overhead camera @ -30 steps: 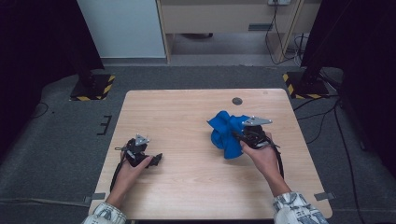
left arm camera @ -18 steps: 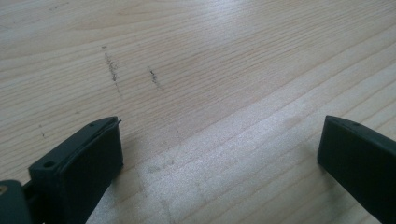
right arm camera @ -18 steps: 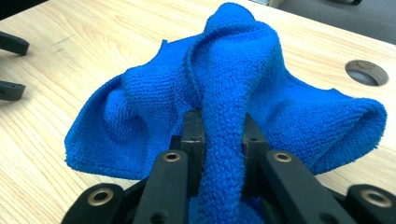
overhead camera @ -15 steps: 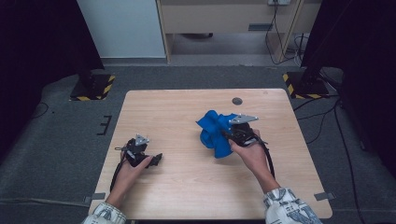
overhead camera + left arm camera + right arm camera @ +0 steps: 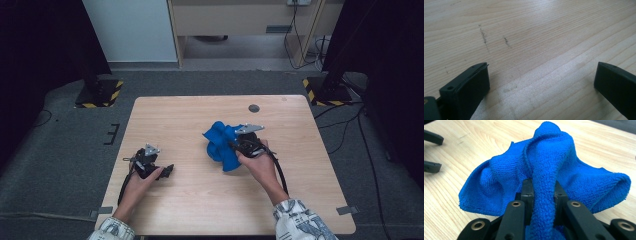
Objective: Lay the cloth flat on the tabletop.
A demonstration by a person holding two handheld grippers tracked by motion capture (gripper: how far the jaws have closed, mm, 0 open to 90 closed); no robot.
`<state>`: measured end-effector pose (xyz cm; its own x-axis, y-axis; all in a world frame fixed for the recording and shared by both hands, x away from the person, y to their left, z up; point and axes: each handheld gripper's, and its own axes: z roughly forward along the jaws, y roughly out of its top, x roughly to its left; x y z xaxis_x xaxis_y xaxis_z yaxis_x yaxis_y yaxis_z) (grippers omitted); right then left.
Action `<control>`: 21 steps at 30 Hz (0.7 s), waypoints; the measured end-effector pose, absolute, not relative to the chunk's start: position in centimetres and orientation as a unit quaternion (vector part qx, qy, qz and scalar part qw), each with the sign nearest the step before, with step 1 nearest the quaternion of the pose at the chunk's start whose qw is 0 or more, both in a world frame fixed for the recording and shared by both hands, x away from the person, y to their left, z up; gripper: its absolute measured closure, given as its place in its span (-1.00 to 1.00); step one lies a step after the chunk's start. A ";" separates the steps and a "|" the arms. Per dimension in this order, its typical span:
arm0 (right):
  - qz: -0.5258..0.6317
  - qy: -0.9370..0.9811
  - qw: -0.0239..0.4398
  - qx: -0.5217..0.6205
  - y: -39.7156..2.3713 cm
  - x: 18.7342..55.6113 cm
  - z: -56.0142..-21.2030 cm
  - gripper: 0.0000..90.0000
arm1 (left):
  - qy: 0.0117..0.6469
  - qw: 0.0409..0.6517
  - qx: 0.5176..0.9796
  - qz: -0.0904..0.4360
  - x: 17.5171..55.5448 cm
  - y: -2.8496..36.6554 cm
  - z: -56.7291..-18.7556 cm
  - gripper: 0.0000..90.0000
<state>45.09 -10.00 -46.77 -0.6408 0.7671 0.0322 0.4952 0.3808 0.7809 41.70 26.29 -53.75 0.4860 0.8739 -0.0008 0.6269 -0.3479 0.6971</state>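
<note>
The right gripper (image 5: 543, 192) has its jaws pinched narrowly on a raised fold of the blue cloth (image 5: 544, 170), which runs up between the two pads and spreads out beyond them in crumpled ridges onto the wooden table (image 5: 454, 155). In the high view that gripper (image 5: 239, 145) sits at about three o'clock of the cloth (image 5: 220, 142), with the right hand (image 5: 257, 162) behind it toward five o'clock. Compared with a second ago, the cloth and the right gripper have shifted toward nine o'clock, from the right part of the table (image 5: 200, 205) to near its middle, with the same grip throughout. The left gripper (image 5: 541, 82) has its jaws spread wide over bare wood with nothing between them; in the high view it (image 5: 167, 171) lies near the seven o'clock edge, seemingly unmoved, though it is small there. A dark round spot (image 5: 254, 108) lies toward twelve o'clock of the cloth.
</note>
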 end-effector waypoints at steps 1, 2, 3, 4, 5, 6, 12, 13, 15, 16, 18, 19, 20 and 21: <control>0.395 0.816 0.169 0.386 -9.7 45.1 -47.1 0.71 | 0.470 0.325 0.799 0.190 41.7 26.3 -53.7 -1.00; 0.394 0.817 0.167 0.387 -9.5 45.0 -47.2 0.71 | 0.470 0.325 0.799 0.190 41.7 26.3 -53.7 -1.00; 0.394 0.818 0.166 0.385 -9.3 45.0 -47.3 0.71 | 0.470 0.324 0.799 0.190 41.7 26.3 -53.7 -1.00; 0.394 0.818 0.166 0.385 -9.3 45.0 -47.3 0.71 | 0.470 0.325 0.799 0.190 41.7 26.3 -53.7 -1.00; 0.391 0.821 0.164 0.383 -8.9 44.9 -47.5 0.71 | 0.469 0.325 0.799 0.190 41.8 26.2 -53.8 -1.00; 0.388 0.822 0.164 0.382 -8.6 44.9 -47.7 0.71 | 0.469 0.325 0.799 0.190 41.8 26.2 -53.8 -1.00; 0.383 0.826 0.161 0.382 -7.9 44.8 -48.2 0.70 | 0.468 0.325 0.799 0.192 41.8 26.1 -53.7 -1.00; 0.383 0.825 0.160 0.383 -7.8 44.7 -48.3 0.70 | 0.468 0.325 0.799 0.192 41.8 26.1 -53.7 -1.00; 0.387 0.823 0.154 0.386 -7.6 44.6 -48.4 0.70 | 0.468 0.325 0.799 0.191 41.8 26.1 -53.7 -1.00; 0.386 0.823 0.151 0.388 -7.5 44.5 -48.5 0.69 | 0.468 0.325 0.799 0.192 41.8 26.1 -53.7 -1.00; 0.384 0.824 0.150 0.389 -7.4 44.4 -48.6 0.69 | 0.468 0.325 0.799 0.192 41.8 26.1 -53.7 -1.00; 0.380 0.827 0.149 0.387 -7.3 44.3 -48.8 0.68 | 0.468 0.325 0.799 0.192 41.8 26.1 -53.7 -1.00; 0.380 0.827 0.149 0.387 -7.3 44.3 -48.8 0.68 | 0.468 0.325 0.799 0.192 41.8 26.1 -53.7 -1.00; 0.380 0.828 0.147 0.385 -7.0 44.0 -48.9 0.67 | 0.468 0.324 0.799 0.192 41.8 26.1 -53.7 -1.00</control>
<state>44.00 -7.02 -48.85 -0.6597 0.7499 0.0493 0.5260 0.4139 0.7430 41.78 26.13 -53.74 0.4886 0.8725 0.0034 0.6235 -0.3519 0.6982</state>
